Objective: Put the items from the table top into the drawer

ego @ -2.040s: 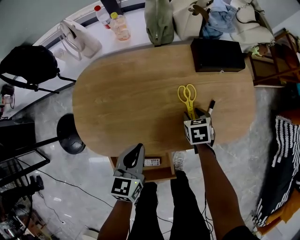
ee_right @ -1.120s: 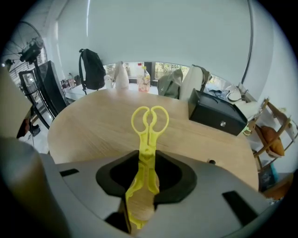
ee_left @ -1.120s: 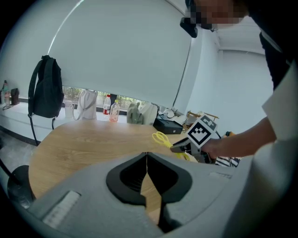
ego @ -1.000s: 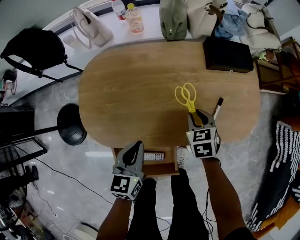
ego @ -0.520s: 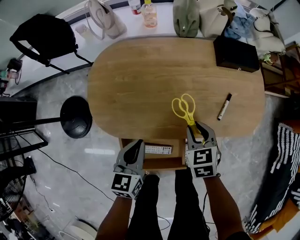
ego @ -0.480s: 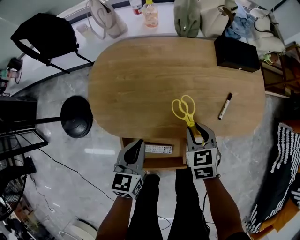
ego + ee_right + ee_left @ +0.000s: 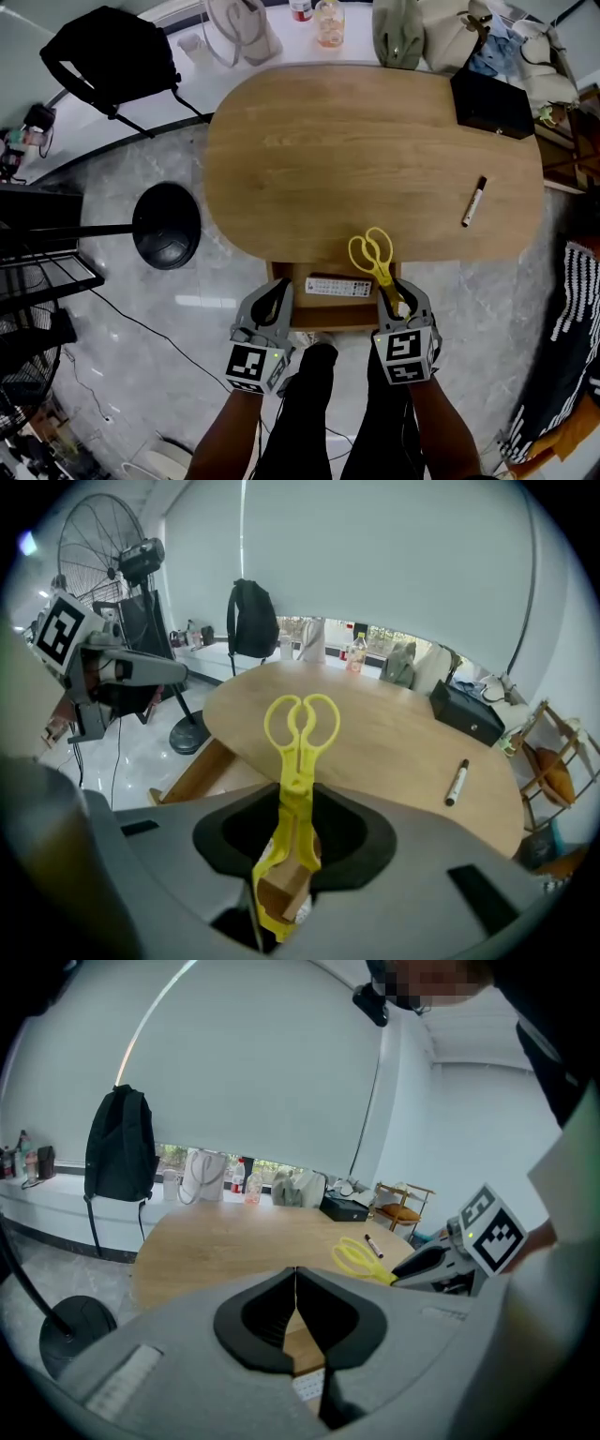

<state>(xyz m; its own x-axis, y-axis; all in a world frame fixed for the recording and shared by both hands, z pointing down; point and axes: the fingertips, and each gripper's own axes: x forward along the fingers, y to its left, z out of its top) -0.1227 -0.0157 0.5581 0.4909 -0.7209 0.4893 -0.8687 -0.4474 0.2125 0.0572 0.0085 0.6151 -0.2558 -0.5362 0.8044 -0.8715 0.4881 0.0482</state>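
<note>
Illumination is bright, even, diffuse daylight; in both gripper views the source is a backlit blind (image 7: 244,1063) above a window strip (image 7: 333,628); the floor (image 7: 202,302) carries soft glare; fisheye curvature and dark corners affect every view; the left gripper (image 7: 296,1274) and right gripper (image 7: 297,799) render slightly soft.

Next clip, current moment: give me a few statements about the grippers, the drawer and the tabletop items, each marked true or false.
The right gripper grips the yellow scissors. True.
The left gripper holds the marker. False: its jaws are shut on nothing, and the marker lies on the table.
The drawer is closed. False: it stands open with a remote inside.
A black box sits on the table. True.
</note>
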